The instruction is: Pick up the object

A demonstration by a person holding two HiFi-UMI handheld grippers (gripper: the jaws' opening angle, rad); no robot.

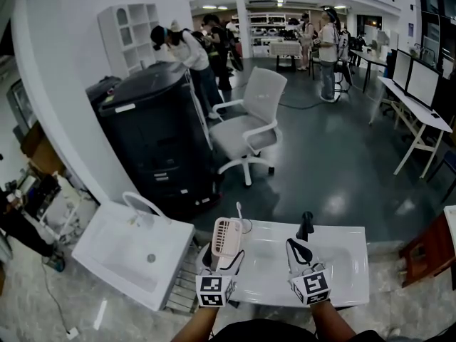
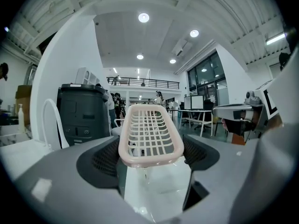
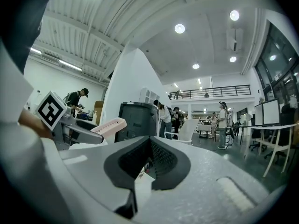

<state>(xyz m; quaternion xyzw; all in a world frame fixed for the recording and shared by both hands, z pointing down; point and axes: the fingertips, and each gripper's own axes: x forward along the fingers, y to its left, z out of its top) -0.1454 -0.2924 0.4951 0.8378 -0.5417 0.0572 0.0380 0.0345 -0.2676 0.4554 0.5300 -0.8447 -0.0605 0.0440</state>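
A pale pink slotted basket (image 1: 227,238) stands up out of my left gripper (image 1: 225,257), which is shut on its near end. In the left gripper view the basket (image 2: 150,133) stretches forward between the dark pads (image 2: 106,158), level and lifted above the white sink top (image 2: 154,190). My right gripper (image 1: 297,251) hovers just to the right over the white sink top (image 1: 342,262), jaws together with nothing between them. From the right gripper view the basket (image 3: 110,125) shows at the left, beside the shut right gripper (image 3: 149,164).
A black tap (image 1: 306,224) rises at the sink's back edge. A second white basin (image 1: 135,255) sits lower left. Behind stand a black bin (image 1: 153,134), a white office chair (image 1: 249,123), desks with monitors (image 1: 417,84) and several people.
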